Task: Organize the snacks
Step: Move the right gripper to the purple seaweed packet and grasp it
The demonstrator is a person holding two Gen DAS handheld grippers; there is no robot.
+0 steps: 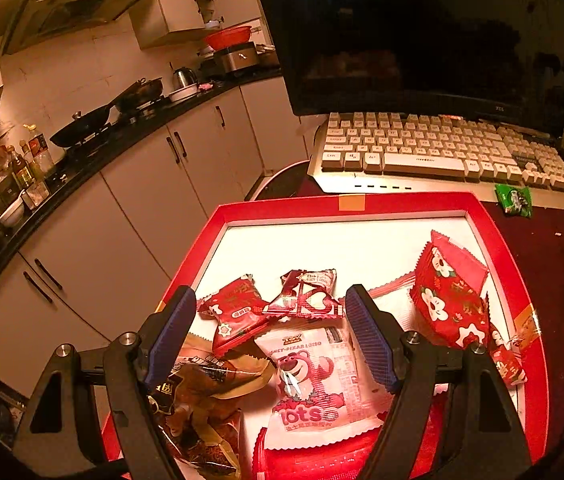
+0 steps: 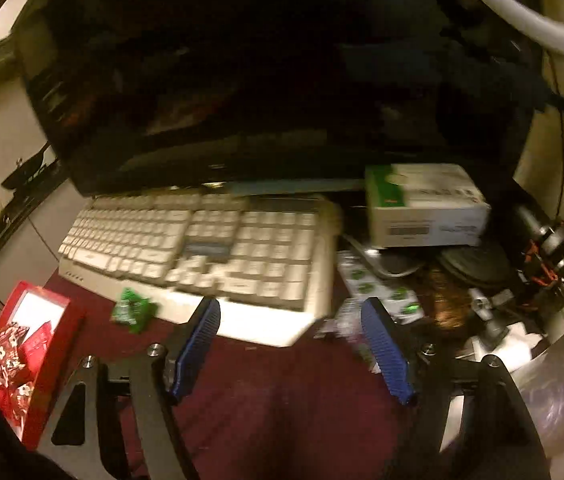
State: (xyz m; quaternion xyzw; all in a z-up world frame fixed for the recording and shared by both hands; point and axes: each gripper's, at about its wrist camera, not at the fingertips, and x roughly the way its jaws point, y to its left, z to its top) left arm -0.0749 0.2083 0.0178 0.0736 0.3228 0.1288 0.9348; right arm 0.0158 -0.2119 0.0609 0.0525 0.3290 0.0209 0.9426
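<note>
A red box [image 1: 514,264] with a white floor holds several snack packets. Among them are a pink bear packet [image 1: 314,380], red flowered packets [image 1: 448,300] and a brown packet [image 1: 210,376]. My left gripper [image 1: 270,300] hovers open over the box with no packet between its blue pads. In the blurred right wrist view, my right gripper [image 2: 290,312] stands open and empty above the dark red tablecloth [image 2: 282,400], in front of the keyboard [image 2: 202,248]. A small green packet [image 2: 132,308] lies left of it, also seen as the green packet [image 1: 514,199]. The red box [image 2: 58,360] sits at far left.
A dark monitor [image 1: 422,32] stands behind the keyboard [image 1: 442,148]. A white carton [image 2: 426,204], green-dotted wrappers [image 2: 374,284] and cables clutter the right side. Kitchen cabinets [image 1: 142,200], pans and bottles line the counter on the left.
</note>
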